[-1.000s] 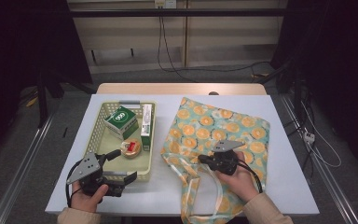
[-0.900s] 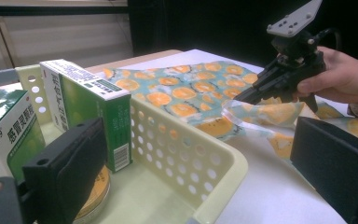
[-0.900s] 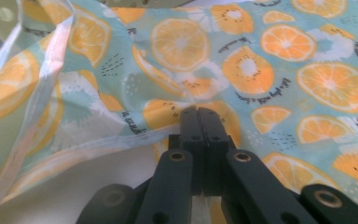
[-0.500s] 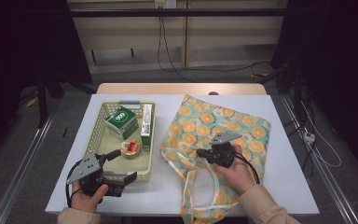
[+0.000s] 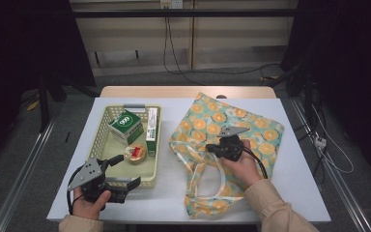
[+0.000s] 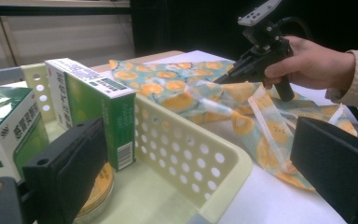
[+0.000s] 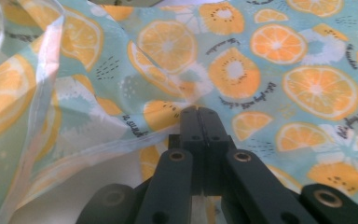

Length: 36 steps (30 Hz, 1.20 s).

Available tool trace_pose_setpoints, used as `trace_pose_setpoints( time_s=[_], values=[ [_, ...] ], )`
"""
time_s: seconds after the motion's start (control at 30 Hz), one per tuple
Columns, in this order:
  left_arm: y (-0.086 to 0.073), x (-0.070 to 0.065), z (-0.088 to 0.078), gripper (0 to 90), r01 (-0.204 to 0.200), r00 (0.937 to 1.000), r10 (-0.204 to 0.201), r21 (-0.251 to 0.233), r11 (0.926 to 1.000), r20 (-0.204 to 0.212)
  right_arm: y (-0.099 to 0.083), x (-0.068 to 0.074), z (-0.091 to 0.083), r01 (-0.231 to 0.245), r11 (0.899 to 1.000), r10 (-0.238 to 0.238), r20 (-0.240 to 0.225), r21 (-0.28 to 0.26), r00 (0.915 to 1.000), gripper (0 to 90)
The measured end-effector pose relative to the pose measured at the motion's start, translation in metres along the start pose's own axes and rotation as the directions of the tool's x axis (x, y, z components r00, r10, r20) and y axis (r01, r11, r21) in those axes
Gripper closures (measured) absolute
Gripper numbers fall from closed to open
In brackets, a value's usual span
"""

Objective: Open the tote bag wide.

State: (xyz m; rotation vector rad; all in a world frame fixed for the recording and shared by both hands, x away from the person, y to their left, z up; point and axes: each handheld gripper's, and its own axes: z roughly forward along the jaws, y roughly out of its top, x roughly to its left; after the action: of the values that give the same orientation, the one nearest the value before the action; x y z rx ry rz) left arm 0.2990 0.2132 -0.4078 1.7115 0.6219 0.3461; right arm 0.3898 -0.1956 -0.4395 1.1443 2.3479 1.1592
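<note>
Tote bag (image 5: 232, 145) long axis near-far, handles (image 5: 212, 186) toward person

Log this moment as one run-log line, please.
right gripper: shut on orange-print fabric tote bag at its mouth edge | left gripper: open, at cream perforated plastic basket, holding nothing | basket: boxes inside

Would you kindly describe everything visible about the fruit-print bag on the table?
The fruit-print bag is thin, soft-looking fabric, teal with orange slices and kiwi halves, plus pale translucent strap handles. It lies mostly flat but rumpled on the white table, right of the cream basket. The right gripper has its jaws shut on a fold near the opening edge, lifting it slightly.
</note>
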Motion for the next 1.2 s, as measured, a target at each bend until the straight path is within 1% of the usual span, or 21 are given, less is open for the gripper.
trace_pose_setpoints(
  time_s=[0.03, 0.1, 0.17, 0.27, 0.33, 0.4, 0.47, 0.57, 0.63, 0.67, 0.73, 0.8, 0.93, 1.03, 1.07, 1.13, 1.17, 1.2],
  values=[
    [0.000, 0.000, 0.000, 3.6, 0.001, 1.0000, -0.001, -0.001, 1.0000, 0.001, 0.000, -0.002, 0.000, -0.002, 1.000, 0.002, 0.005, 0.001, 1.0000, 90.0],
    [0.000, 0.000, 0.000, 3.7, 0.000, 1.0000, 0.000, -0.001, 1.0000, 0.003, 0.001, -0.006, 0.000, -0.028, 1.000, 0.028, 0.000, -0.010, 0.9996, 90.0],
    [0.000, 0.000, 0.001, 3.7, -0.002, 1.0000, 0.002, -0.001, 1.0000, 0.005, 0.002, -0.008, 0.000, -0.024, 1.000, 0.024, 0.020, -0.011, 0.9995, 90.0],
    [-0.001, 0.000, 0.001, 3.7, -0.005, 0.9999, 0.005, 0.002, 1.0000, 0.010, 0.005, -0.012, 0.002, -0.011, 1.000, 0.011, 0.049, 0.002, 0.9987, 90.0],
    [-0.001, -0.001, 0.002, 3.7, -0.004, 0.9999, 0.004, 0.003, 1.0000, 0.012, 0.005, -0.017, 0.003, -0.041, 0.999, 0.042, 0.050, -0.008, 0.9979, 90.0],
    [-0.001, -0.001, 0.002, 3.7, -0.001, 0.9999, 0.001, 0.001, 1.0000, 0.013, 0.007, -0.020, 0.005, -0.043, 0.999, 0.044, 0.061, -0.011, 0.9971, 90.0],
    [-0.001, -0.001, 0.002, 3.7, -0.006, 0.9999, 0.006, 0.006, 1.0000, 0.013, 0.010, -0.022, 0.006, -0.056, 0.998, 0.057, 0.059, -0.020, 0.9966, 90.0],
    [0.000, -0.001, 0.002, 3.7, -0.005, 0.9999, 0.005, 0.004, 1.0000, 0.015, 0.015, -0.022, 0.008, -0.053, 0.998, 0.054, 0.069, -0.027, 0.9961, 90.0],
    [0.000, -0.001, 0.002, 3.7, -0.003, 0.9999, 0.003, 0.003, 1.0000, 0.016, 0.018, -0.022, 0.009, -0.042, 0.999, 0.045, 0.086, -0.032, 0.9953, 90.0],
    [0.000, -0.001, 0.002, 3.7, -0.004, 0.9999, 0.004, 0.003, 1.0000, 0.016, 0.020, -0.023, 0.009, -0.049, 0.998, 0.052, 0.091, -0.035, 0.9944, 90.0],
    [0.000, -0.001, 0.002, 3.7, -0.003, 0.9998, 0.003, 0.001, 1.0000, 0.018, 0.022, -0.025, 0.009, -0.068, 0.997, 0.072, 0.087, -0.043, 0.9937, 90.0],
    [0.000, 0.000, 0.001, 3.7, -0.003, 0.9998, 0.003, 0.001, 1.0000, 0.018, 0.025, -0.024, 0.009, -0.066, 0.997, 0.070, 0.078, -0.049, 0.9945, 90.0],
    [-0.001, 0.000, 0.002, 3.7, 0.000, 0.9998, 0.000, 0.004, 1.0000, 0.017, 0.026, -0.017, 0.014, -0.050, 0.998, 0.052, 0.060, -0.039, 0.9968, 90.0],
    [-0.001, -0.001, 0.002, 3.7, -0.004, 0.9998, 0.004, 0.006, 1.0000, 0.020, 0.028, -0.015, 0.018, -0.049, 0.998, 0.052, 0.068, -0.042, 0.9964, 90.0],
    [-0.001, 0.000, 0.002, 3.7, -0.002, 0.9998, 0.002, 0.005, 1.0000, 0.021, 0.028, -0.016, 0.019, -0.051, 0.998, 0.055, 0.076, -0.047, 0.9956, 90.0],
    [-0.001, 0.000, 0.002, 3.7, 0.001, 0.9998, -0.001, 0.004, 1.0000, 0.019, 0.028, -0.018, 0.020, -0.078, 0.995, 0.081, 0.060, -0.056, 0.9949, 90.0],
    [-0.001, 0.000, 0.002, 3.7, 0.005, 0.9998, -0.005, 0.003, 1.0000, 0.019, 0.029, -0.018, 0.021, -0.079, 0.995, 0.083, 0.059, -0.057, 0.9948, 90.0],
    [-0.001, 0.000, 0.002, 3.7, 0.005, 0.9998, -0.005, 0.003, 1.0000, 0.018, 0.028, -0.018, 0.022, -0.079, 0.995, 0.081, 0.048, -0.055, 0.9955, 90.0]
  ],
)
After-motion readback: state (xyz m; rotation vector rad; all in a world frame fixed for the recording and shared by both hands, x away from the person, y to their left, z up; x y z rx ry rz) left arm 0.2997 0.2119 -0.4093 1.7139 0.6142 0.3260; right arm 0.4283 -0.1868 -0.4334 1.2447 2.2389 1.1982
